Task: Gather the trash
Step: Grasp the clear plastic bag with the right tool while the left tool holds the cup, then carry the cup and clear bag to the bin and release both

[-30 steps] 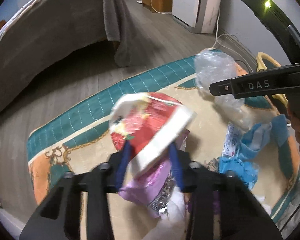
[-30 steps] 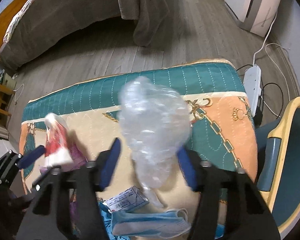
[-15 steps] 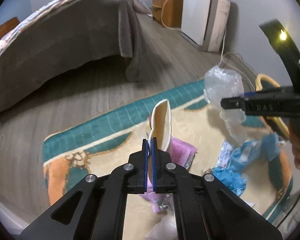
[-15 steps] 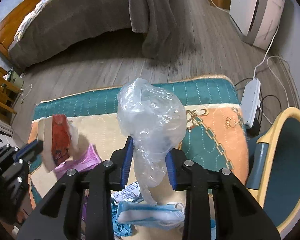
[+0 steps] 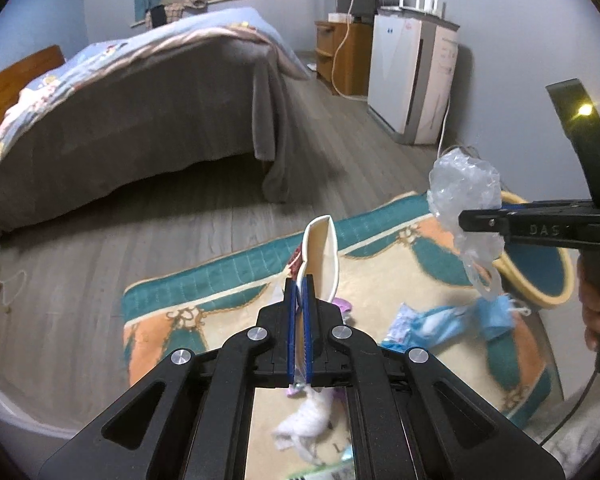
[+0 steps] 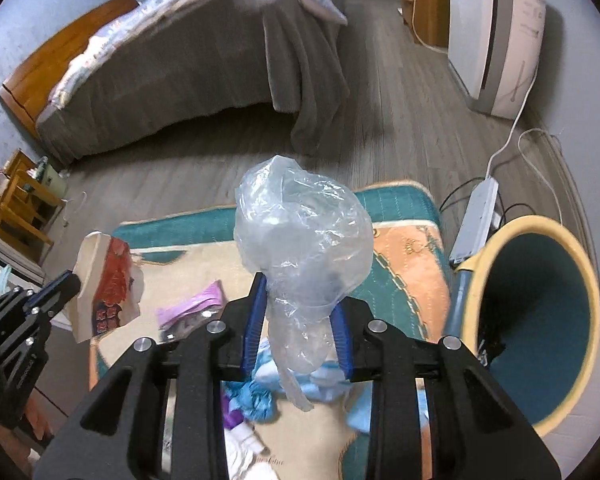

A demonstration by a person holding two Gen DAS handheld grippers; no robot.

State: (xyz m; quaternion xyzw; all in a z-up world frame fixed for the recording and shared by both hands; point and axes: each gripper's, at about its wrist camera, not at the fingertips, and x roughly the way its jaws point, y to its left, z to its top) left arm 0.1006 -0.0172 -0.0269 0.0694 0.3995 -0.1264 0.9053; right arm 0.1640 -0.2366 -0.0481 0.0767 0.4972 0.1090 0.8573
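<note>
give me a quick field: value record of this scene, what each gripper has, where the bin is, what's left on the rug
left gripper: shut on flattened paper cup, held off the rug
right gripper: shut on clear plastic bag, held off the rug
bin: teal inside, yellow rim, at the rug's right edge in the right wrist view, mouth facing the camera
rug: teal, orange and cream
left on rug: purple wrapper, blue masks, white tissue
</note>
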